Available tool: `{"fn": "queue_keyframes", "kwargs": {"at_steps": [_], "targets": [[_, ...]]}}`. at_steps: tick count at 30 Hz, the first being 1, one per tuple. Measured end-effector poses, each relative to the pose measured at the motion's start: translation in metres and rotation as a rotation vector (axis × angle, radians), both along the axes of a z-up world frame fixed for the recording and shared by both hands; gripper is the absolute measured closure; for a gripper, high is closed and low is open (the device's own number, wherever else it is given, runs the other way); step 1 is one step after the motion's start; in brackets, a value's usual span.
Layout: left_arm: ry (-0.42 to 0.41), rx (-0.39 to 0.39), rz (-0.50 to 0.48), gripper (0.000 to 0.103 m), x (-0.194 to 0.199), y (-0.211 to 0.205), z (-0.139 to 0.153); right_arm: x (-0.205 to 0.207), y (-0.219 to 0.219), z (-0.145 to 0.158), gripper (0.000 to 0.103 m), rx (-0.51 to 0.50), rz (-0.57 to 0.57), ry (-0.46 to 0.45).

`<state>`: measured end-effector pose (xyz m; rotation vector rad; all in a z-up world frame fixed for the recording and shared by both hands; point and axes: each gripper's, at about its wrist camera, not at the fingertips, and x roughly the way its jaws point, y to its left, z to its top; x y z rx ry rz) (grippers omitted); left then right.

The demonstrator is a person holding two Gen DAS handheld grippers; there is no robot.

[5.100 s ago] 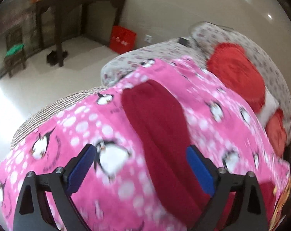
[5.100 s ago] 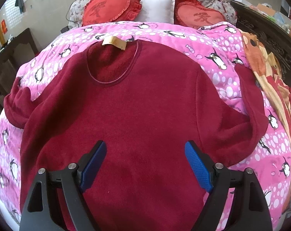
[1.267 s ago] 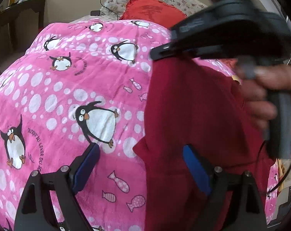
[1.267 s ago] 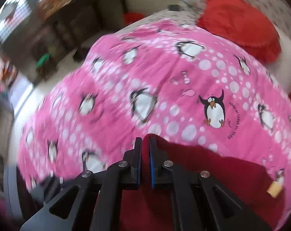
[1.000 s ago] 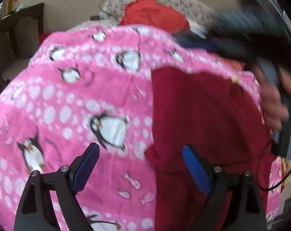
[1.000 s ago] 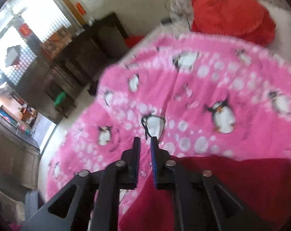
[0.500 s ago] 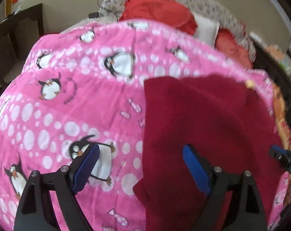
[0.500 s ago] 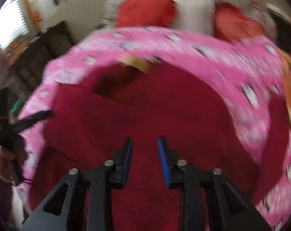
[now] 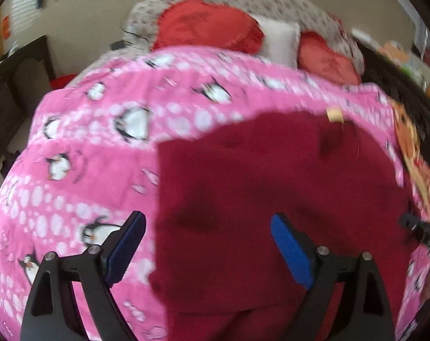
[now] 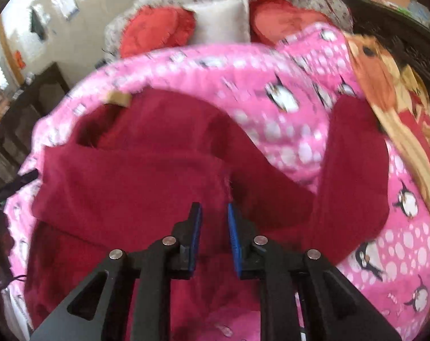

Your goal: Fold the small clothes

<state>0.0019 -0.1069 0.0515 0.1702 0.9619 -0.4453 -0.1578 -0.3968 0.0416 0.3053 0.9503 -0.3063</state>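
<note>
A dark red sweater (image 9: pixel 271 193) lies flat on the pink penguin blanket (image 9: pixel 81 153), its tan neck label (image 9: pixel 334 115) at the far end. Its left side is folded inward, leaving a straight edge, and the folded sleeve (image 10: pixel 124 176) rests across the chest. The other sleeve (image 10: pixel 354 170) still stretches out to the right over the blanket. My left gripper (image 9: pixel 207 227) hovers wide open over the folded left edge, holding nothing. My right gripper (image 10: pixel 214 218) is over the sweater's middle, its blue pads a small gap apart with nothing between them.
Red heart-shaped pillows (image 10: pixel 155 32) and a white pillow (image 10: pixel 220 22) sit at the head of the bed. An orange patterned blanket (image 10: pixel 385 79) lies along the right side. Dark wooden furniture (image 9: pixel 18 79) stands left of the bed.
The right gripper carried the left sleeve across the sweater, let it go and swung back toward the middle. The left gripper stayed open and turned rightward over the sweater.
</note>
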Motion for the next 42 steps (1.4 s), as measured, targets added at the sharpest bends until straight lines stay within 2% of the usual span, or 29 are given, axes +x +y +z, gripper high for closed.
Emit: {"fn": "queue_keyframes", "kwargs": {"at_steps": [3,8,14,19,23,27,29,32,36,40,42], "targets": [[0.026,0.070,-0.029,0.010,-0.007,-0.012,-0.017,-0.017,-0.008,0.004,0.103,0.079,-0.020,-0.044],[0.011,0.015,-0.017,0.010,-0.013,-0.006,-0.001,-0.057,-0.032,0.034,0.097,0.055,-0.100,-0.132],[-0.017,-0.019,-0.040,0.010,-0.025,-0.012,0.018,-0.078,-0.074,0.039,0.093,0.040,-0.249,-0.096],[-0.010,0.006,-0.065,0.010,-0.034,-0.018,0.015,-0.046,-0.092,0.039,0.088,-0.001,-0.270,-0.053],[0.000,0.012,-0.061,0.010,-0.031,-0.014,0.011,-0.004,-0.111,0.023,0.083,0.005,-0.261,0.000],[0.009,0.013,-0.043,0.010,-0.028,-0.006,0.010,0.025,-0.134,-0.009,0.083,0.027,-0.267,0.109],[0.013,0.011,-0.031,0.010,-0.024,-0.002,0.009,0.024,-0.142,-0.016,0.087,0.043,-0.270,0.113],[0.032,-0.001,-0.009,0.010,-0.019,0.001,0.006,0.011,-0.145,-0.014,0.103,0.040,-0.264,0.075],[0.045,-0.034,0.003,0.010,-0.018,0.002,0.009,-0.008,-0.144,-0.003,0.103,0.045,-0.263,0.026],[0.029,-0.045,-0.006,0.010,-0.021,0.001,0.018,-0.027,-0.136,0.029,0.103,0.139,-0.245,-0.116],[0.030,-0.061,-0.004,0.010,-0.022,0.002,0.021,-0.032,-0.121,0.052,0.103,0.186,-0.183,-0.205]]}}
